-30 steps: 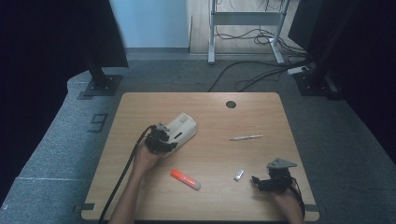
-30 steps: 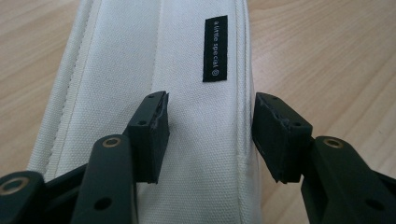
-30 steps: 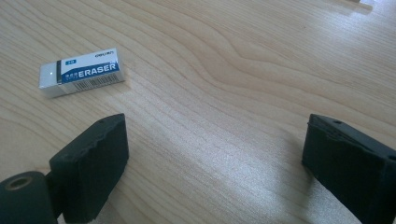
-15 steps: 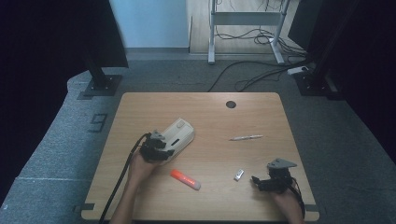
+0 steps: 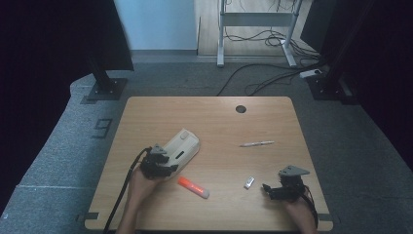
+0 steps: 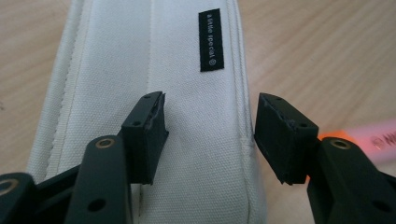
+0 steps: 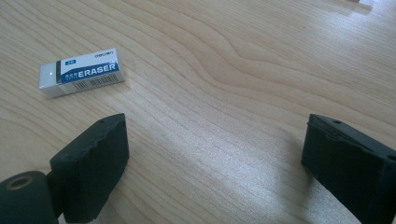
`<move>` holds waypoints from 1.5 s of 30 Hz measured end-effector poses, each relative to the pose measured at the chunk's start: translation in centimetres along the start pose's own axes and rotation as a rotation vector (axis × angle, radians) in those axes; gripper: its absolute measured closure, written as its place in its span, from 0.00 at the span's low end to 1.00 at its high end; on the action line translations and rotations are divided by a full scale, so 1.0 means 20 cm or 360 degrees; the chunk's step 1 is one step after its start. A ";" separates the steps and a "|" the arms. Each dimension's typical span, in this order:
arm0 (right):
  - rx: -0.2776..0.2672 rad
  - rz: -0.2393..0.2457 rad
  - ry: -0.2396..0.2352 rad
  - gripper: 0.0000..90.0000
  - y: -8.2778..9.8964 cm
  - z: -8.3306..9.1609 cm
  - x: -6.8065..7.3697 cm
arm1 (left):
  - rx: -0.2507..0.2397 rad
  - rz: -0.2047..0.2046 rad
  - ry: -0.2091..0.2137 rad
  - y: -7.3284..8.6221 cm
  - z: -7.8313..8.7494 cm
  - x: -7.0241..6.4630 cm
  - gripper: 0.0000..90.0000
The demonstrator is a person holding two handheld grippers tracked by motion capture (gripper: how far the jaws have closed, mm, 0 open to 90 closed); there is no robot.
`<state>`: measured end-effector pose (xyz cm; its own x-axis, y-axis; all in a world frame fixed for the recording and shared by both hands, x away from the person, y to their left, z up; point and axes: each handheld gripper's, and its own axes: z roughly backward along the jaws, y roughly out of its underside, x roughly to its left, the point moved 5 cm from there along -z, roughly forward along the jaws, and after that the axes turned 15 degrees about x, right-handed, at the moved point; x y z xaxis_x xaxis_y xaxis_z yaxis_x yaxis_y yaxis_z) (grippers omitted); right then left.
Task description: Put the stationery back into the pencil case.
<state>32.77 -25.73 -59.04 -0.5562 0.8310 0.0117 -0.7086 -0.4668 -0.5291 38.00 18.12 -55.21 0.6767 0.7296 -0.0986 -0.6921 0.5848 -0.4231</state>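
A white canvas pouch (image 5: 184, 145) with a small black label lies slantwise on the left half of the table; in the left gripper view the pouch (image 6: 140, 46) runs away from the jaws. My left gripper (image 5: 158, 164) (image 6: 209, 119) is open at the pouch's near end, one jaw over the fabric, the other just past its side seam. An orange highlighter (image 5: 193, 187) (image 6: 373, 140) lies beside it. My right gripper (image 5: 278, 188) (image 7: 215, 144) stands open over bare wood, with a white and blue eraser (image 5: 249, 183) (image 7: 81, 72) a short way ahead to its left.
A white pen (image 5: 256, 144) lies right of the table's middle. A black round grommet (image 5: 240, 108) sits near the far edge of the wooden table (image 5: 219, 122). Beyond the table are grey carpet, stand bases and cables.
My left gripper has drawn back toward the near left corner, and the pouch has shifted a little the same way. The right gripper has stayed put.
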 end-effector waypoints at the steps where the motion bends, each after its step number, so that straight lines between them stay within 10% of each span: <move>1: 0.0000 0.0000 0.0000 0.08 0.00 0.00 0.00 | -0.0007 0.0005 0.0016 0.01 0.00 -0.01 0.46; 14: -0.0001 -0.0001 0.0000 0.08 0.00 0.00 0.00 | -0.0002 -0.0022 -0.0199 0.05 -0.01 -0.06 0.58; 21: -0.0001 -0.0001 0.0000 0.08 0.00 0.00 0.00 | -0.0023 0.0093 -0.0068 0.04 0.03 -0.01 0.66; 34: -0.0001 -0.0001 0.0000 0.08 0.00 0.00 0.00 | -0.0164 0.0117 -0.0022 0.04 0.13 0.01 0.80; 45: -0.0001 -0.0001 0.0000 0.08 0.00 0.00 0.00 | -0.0275 0.0196 0.0149 0.06 0.19 0.07 0.81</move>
<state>32.77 -25.73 -59.03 -0.5558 0.8312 0.0119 -0.7086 -0.4662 -0.5297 37.23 21.26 -52.36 0.6157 0.7510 -0.2386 -0.7231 0.4182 -0.5498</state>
